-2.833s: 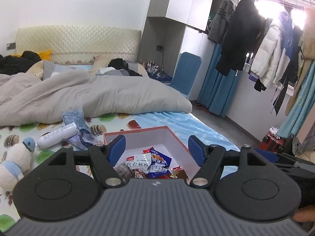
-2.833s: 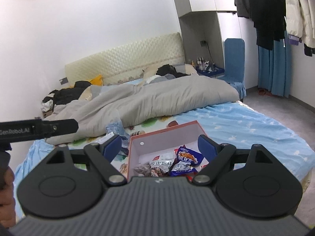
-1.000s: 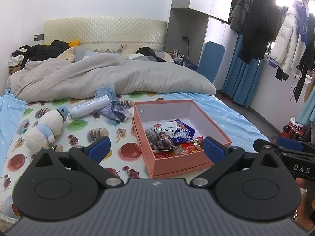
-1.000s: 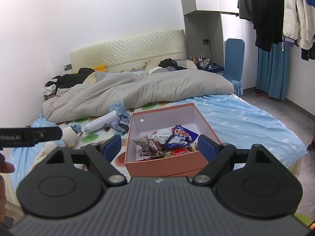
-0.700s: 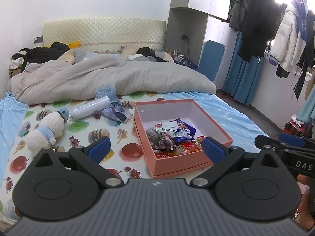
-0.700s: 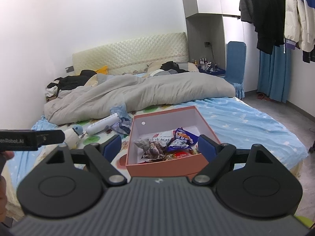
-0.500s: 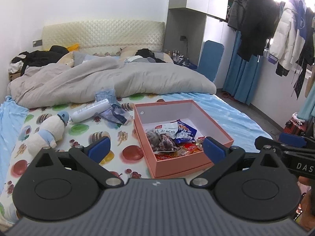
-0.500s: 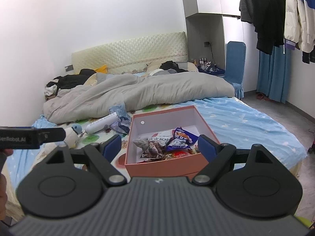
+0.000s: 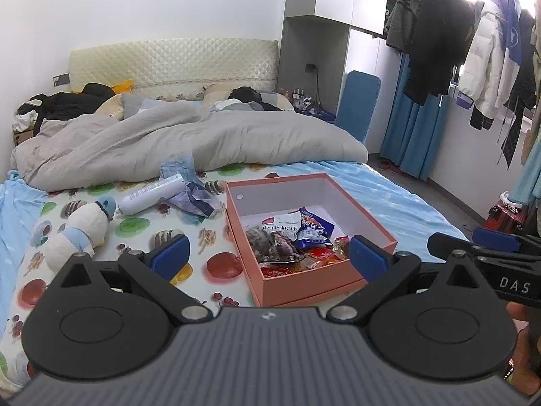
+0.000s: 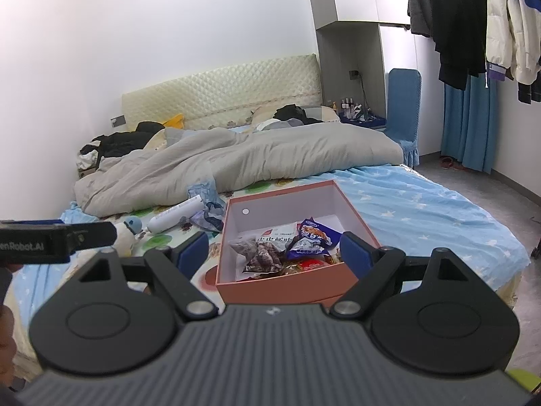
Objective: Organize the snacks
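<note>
Snacks in shiny crinkly packets (image 9: 292,237) lie in a heap at the near end of the pink square cardboard box (image 9: 304,286), which sits open on the bed's fruit-print sheet (image 9: 135,226). The box likely rests there so both grippers can reach in from the near side. The left gripper (image 9: 267,253) and the right gripper (image 10: 272,247) hang above the near edge with fingers spread wide, grasping nothing. The left view shows all of the soft white plush toy (image 9: 79,230) to the left of the box. The right view shows only part of that toy, but more of the blue star sheet (image 10: 439,216) on the right.
</note>
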The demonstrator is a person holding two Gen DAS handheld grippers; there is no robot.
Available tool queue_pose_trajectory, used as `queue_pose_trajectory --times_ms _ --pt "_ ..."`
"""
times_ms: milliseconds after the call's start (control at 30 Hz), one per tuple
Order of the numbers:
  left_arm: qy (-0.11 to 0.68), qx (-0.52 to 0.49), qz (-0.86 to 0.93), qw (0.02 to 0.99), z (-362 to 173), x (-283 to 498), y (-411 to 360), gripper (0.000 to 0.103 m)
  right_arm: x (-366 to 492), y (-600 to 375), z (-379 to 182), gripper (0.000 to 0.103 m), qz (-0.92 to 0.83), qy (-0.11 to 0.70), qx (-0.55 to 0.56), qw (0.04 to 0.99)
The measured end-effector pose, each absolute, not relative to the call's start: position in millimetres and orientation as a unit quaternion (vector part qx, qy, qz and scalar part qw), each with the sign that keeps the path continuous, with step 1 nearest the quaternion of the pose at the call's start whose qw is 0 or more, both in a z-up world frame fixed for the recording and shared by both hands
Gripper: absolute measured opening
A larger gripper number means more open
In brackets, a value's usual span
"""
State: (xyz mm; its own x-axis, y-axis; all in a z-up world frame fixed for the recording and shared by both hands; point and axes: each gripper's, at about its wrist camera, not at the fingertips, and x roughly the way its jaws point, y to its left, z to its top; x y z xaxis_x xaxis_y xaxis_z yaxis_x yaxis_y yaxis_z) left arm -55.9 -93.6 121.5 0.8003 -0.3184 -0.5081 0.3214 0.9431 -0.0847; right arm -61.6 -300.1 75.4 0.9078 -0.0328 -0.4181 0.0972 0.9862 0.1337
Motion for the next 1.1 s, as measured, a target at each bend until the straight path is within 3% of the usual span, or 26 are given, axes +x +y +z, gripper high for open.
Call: queue_pose_trajectory --times_ms 433,500,1100 --pt "0.268 -0.007 -0.170 0.948 119.0 -58.1 -91.2 0.102 -58.9 -299.3 75.4 0.086 -0.036 0.217 0.072 0.973" --pt "0.267 -0.008 -0.168 0.949 118.9 -58.3 -89.5 0.102 -56.9 -300.0 74.5 0.103 -0.039 0.219 0.071 0.972" --pt "0.266 -0.006 -0.169 0.949 122.2 -60.1 -90.9 0.102 -53.7 -300.4 67.8 0.103 -0.040 0.210 0.085 0.973"
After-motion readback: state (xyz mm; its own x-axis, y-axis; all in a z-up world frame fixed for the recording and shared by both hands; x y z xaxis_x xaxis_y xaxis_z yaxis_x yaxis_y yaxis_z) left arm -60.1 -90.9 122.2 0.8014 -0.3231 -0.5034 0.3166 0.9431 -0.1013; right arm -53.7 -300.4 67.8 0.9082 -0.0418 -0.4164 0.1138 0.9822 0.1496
